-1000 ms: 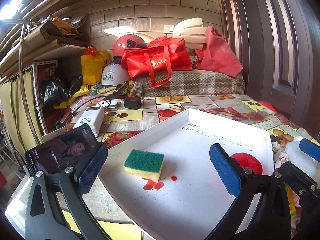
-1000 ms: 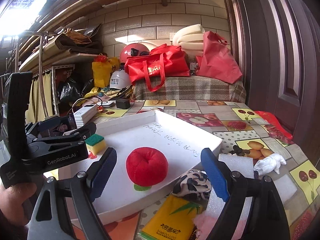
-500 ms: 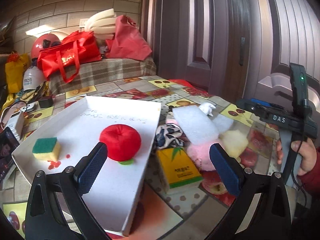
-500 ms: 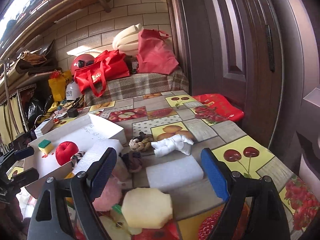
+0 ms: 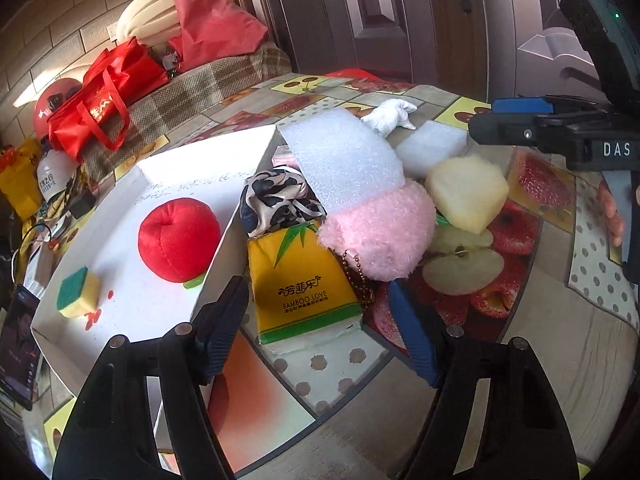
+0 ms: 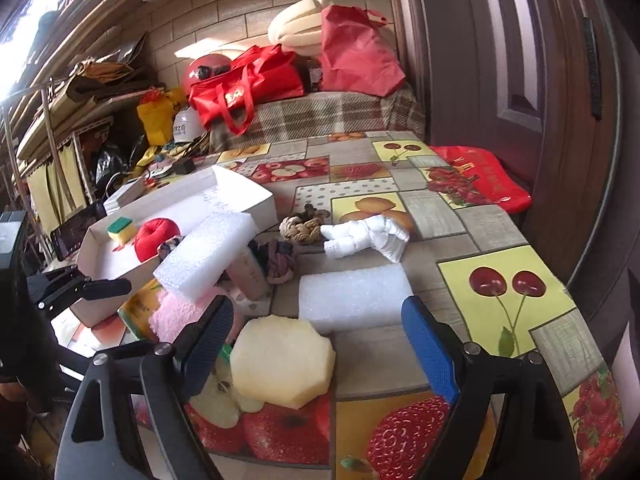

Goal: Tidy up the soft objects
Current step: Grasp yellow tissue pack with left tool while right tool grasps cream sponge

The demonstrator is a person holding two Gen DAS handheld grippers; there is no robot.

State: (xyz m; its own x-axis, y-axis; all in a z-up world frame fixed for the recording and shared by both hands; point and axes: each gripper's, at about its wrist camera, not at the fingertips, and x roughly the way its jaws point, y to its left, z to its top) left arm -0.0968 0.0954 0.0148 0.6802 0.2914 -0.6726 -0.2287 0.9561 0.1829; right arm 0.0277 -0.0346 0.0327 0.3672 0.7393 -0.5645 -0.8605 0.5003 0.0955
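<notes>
The left tongs (image 5: 316, 320) are tilting down over the yellow tissue pack (image 5: 304, 284) reading "BAMBOO LOVE", jaws closing around it, pads not yet pressing. The right tongs (image 6: 320, 344) are hanging wide and empty above the pale sponge (image 6: 282, 364). A red plush (image 5: 178, 238) is lying in the white tray (image 5: 132, 312) on the surface (image 5: 560, 344).
</notes>
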